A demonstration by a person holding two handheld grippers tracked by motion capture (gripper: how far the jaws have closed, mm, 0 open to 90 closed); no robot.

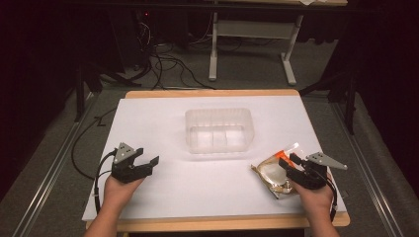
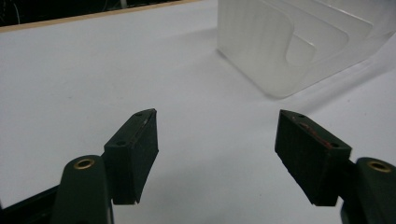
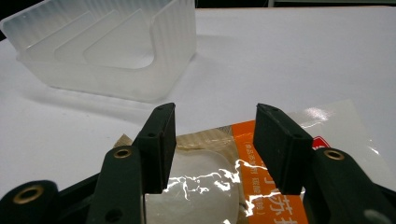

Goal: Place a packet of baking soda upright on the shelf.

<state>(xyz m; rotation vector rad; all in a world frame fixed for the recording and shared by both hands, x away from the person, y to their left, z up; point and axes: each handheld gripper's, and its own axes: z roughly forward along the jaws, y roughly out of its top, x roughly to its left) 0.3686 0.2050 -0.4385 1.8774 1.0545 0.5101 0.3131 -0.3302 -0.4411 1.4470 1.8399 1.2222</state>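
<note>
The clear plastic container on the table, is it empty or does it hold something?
Empty. The clear container shows only its bare floor and inner dividers from above; the snack packet lies outside it on the table.

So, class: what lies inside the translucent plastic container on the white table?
The translucent plastic container holds no loose items. Moulded dividers split it into compartments. The clear plastic food packet with the orange label lies outside it, beside the right tongs; what is under the packet is covered.

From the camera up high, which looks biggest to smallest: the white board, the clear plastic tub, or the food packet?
1. White board
2. Clear plastic tub
3. Food packet, partly hidden by the right gripper, yet plainly smallest.
</note>
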